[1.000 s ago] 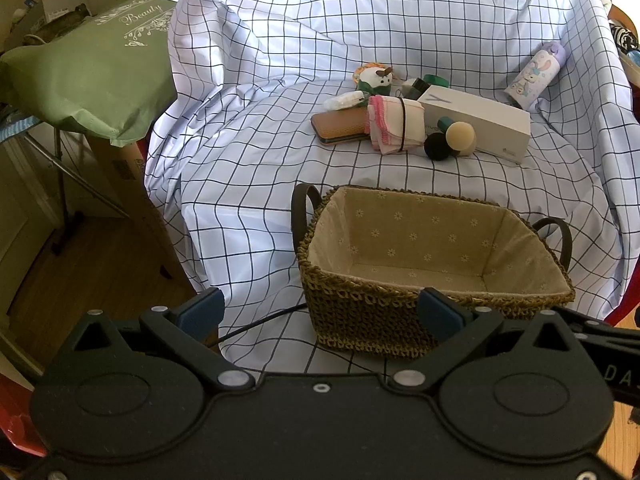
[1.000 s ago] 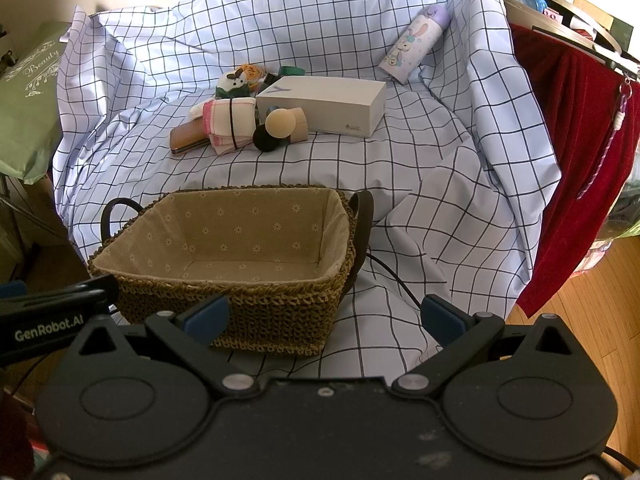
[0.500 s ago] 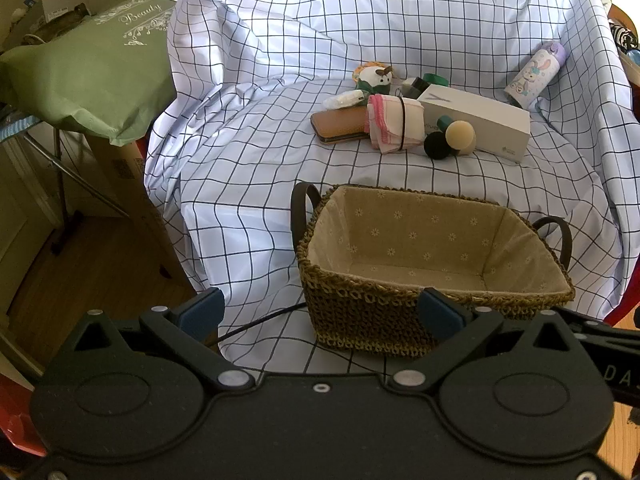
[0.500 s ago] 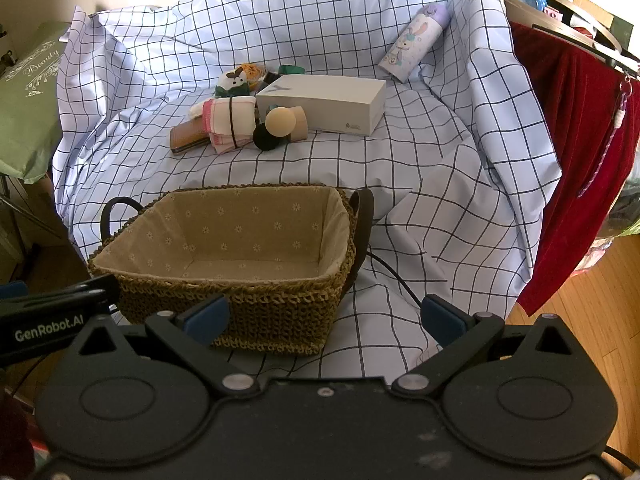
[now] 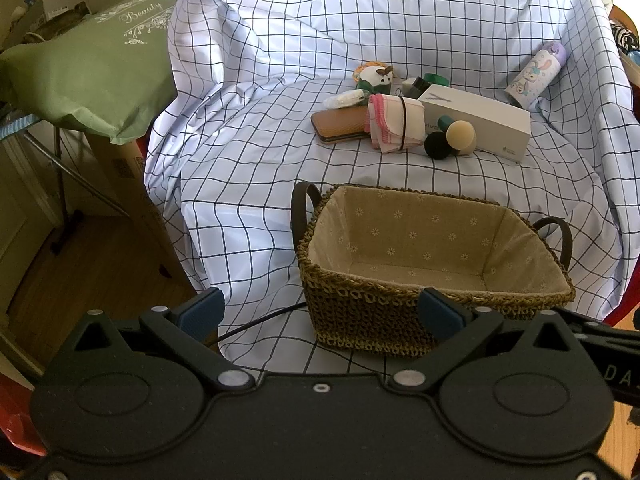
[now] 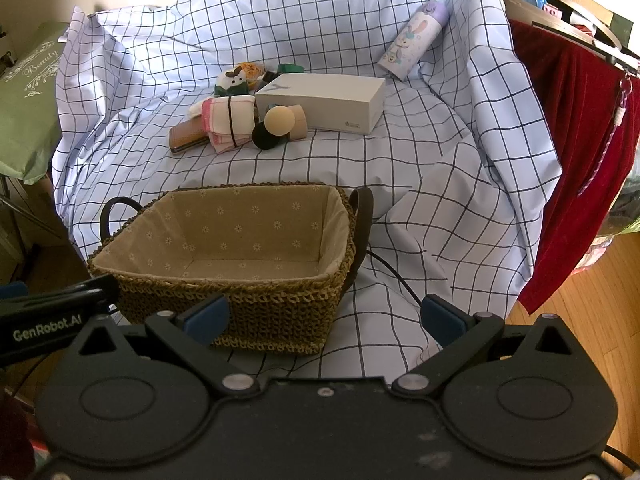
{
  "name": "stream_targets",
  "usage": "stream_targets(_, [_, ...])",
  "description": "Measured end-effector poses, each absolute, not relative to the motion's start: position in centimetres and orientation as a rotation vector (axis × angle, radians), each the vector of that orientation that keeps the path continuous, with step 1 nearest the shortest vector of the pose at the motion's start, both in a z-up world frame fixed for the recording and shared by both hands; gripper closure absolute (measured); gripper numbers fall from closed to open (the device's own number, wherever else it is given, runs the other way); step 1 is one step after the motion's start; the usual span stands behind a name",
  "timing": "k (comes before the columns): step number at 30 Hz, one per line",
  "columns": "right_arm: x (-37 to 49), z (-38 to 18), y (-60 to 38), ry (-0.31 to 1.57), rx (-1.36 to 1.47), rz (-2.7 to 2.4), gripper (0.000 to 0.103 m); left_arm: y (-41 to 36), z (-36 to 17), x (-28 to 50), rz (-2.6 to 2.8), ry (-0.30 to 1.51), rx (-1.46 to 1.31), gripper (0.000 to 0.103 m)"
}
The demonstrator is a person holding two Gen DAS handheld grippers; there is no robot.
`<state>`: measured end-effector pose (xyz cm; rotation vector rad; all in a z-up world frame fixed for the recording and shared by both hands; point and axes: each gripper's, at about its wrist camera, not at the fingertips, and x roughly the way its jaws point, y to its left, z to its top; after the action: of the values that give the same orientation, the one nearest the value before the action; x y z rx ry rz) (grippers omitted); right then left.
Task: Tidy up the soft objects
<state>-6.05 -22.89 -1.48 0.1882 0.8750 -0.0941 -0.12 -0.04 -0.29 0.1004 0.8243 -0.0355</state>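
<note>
A woven basket (image 5: 360,304) (image 6: 280,304) with a beige flowered lining sits empty near the front of the checked sheet. Behind it lie a folded pink-and-white cloth bound by a black band (image 5: 394,126) (image 6: 230,122), a small plush toy (image 5: 376,78) (image 6: 234,80), a beige sponge ball (image 5: 460,134) (image 6: 280,120) and a black sponge ball (image 5: 437,146) (image 6: 264,138). My left gripper (image 5: 320,312) hovers open before the basket's near left corner. My right gripper (image 6: 324,314) is open too, at the basket's near right corner. Both hold nothing.
A white box (image 5: 480,124) (image 6: 324,100), a brown case (image 5: 340,126) (image 6: 186,138), a cartoon-printed bottle (image 5: 534,76) (image 6: 414,42) and small dark items lie at the back. A green bag (image 5: 92,68) stands left, a red cloth (image 6: 572,140) hangs right. A black cable (image 6: 396,280) runs beside the basket.
</note>
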Motion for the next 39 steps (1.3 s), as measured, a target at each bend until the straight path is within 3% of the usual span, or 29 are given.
stream_targets(22, [0.6,4.3,-25.7,0.615,0.125,-0.188,0.001,-0.7,2.7,5.3,-0.046,0.673,0.135,0.003])
stream_targets(29, [3.9,4.0,-25.5,0.625,0.106,-0.168,0.003,-1.5,2.3,8.0,-0.069,0.704,0.135,0.004])
stream_targets(39, [9.7,1.6,-24.4,0.720,0.118,-0.079,0.015,-2.3,1.0,13.0,-0.094,0.777,0.161,0.011])
